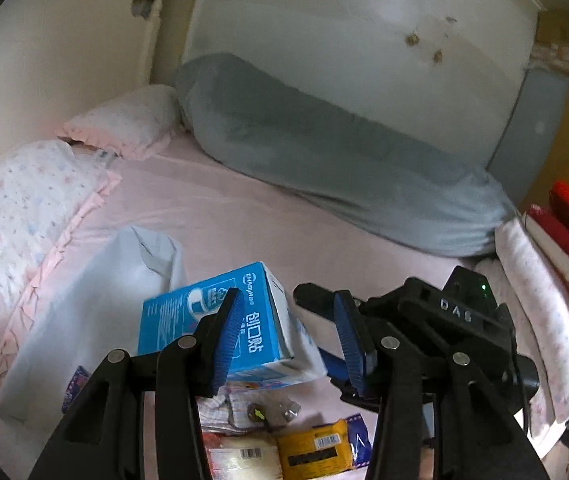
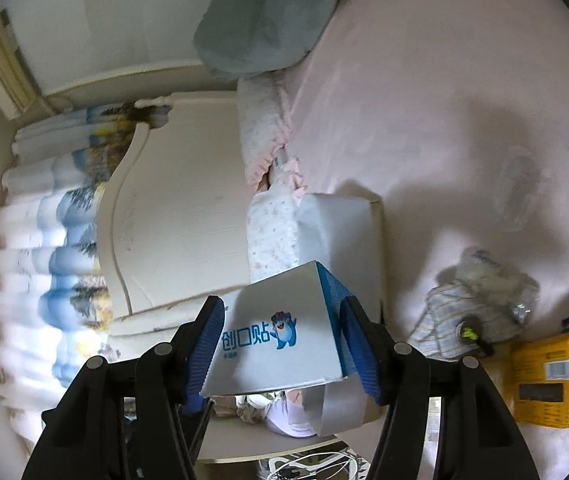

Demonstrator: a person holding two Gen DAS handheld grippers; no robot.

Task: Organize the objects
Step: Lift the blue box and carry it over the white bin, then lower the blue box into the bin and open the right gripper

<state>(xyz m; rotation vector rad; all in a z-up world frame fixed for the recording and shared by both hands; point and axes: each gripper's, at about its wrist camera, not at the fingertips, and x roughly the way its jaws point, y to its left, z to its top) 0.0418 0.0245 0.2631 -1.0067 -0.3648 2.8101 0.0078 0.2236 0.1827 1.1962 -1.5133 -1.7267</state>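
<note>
Right gripper [image 2: 282,344]: its blue pads were pressed on the two sides of the blue-and-white box [image 2: 280,332], holding it clear of the bed; the box's open flap hung down at 6 o'clock.
Left gripper [image 1: 290,340]: jaws stood apart with nothing pinched between them; the box sat just beyond the left pad, at about 10 o'clock from the gap, and whether that pad touched it I cannot tell.
Box seen from the left wrist [image 1: 220,320]: tilted, blue face up, with the right gripper [image 1: 330,344] reaching in from 3 o'clock and clamping its far end.
White bag [image 1: 96,308]: lying on the pink bedsheet [image 1: 244,208] at 9 o'clock from the box, partly behind it.
Yellow packet [image 1: 314,450]: on the sheet at 6 o'clock in the left view, beside a pale packet [image 1: 240,458] at its 9 o'clock.
Striped pouch [image 2: 460,324]: on the sheet at 3 o'clock from the held box, just beside the yellow packet in the right view.
Grey-blue pillow [image 1: 344,152]: along the far side of the bed, at 12 o'clock.
Floral pillows [image 1: 24,208]: at 9 o'clock, against the headboard [image 2: 180,216].
</note>
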